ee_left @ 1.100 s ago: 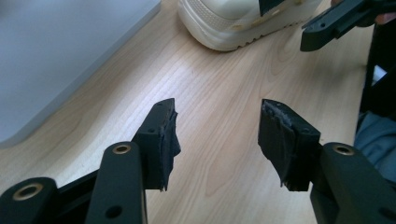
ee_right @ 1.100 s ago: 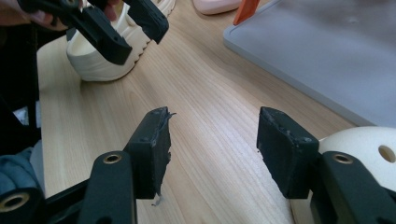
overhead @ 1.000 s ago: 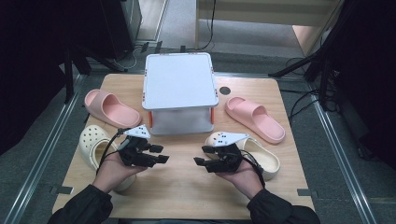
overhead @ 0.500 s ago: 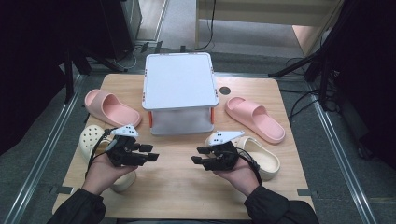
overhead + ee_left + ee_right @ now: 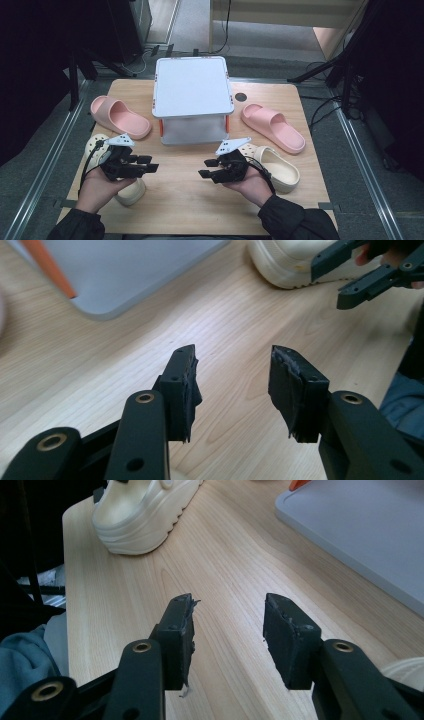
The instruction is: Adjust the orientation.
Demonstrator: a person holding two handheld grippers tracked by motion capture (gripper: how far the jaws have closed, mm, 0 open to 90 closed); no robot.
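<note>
My left gripper (image 5: 150, 165) hovers low over the wooden table (image 5: 180, 200), pointing right. Its jaws have just been closing a little, but they stand open with nothing between them (image 5: 232, 385). My right gripper (image 5: 206, 168) faces it, pointing left, open and empty (image 5: 227, 630), its jaws slightly narrower than a second ago. One cream clog (image 5: 127, 192) lies under my left hand and shows again in the right gripper view (image 5: 145, 515). The other cream clog (image 5: 277, 170) lies behind my right hand.
A white two-level rack (image 5: 192, 85) with orange posts stands mid-table. One pink slide (image 5: 120, 116) lies to its left and another pink slide (image 5: 272, 127) to its right. Bare wood lies between the grippers. Dark floor and metal rails surround the table.
My left hand has drifted left, away from the right gripper, widening the gap between them. Both pairs of jaws look a little narrower. The right hand has stayed put.
</note>
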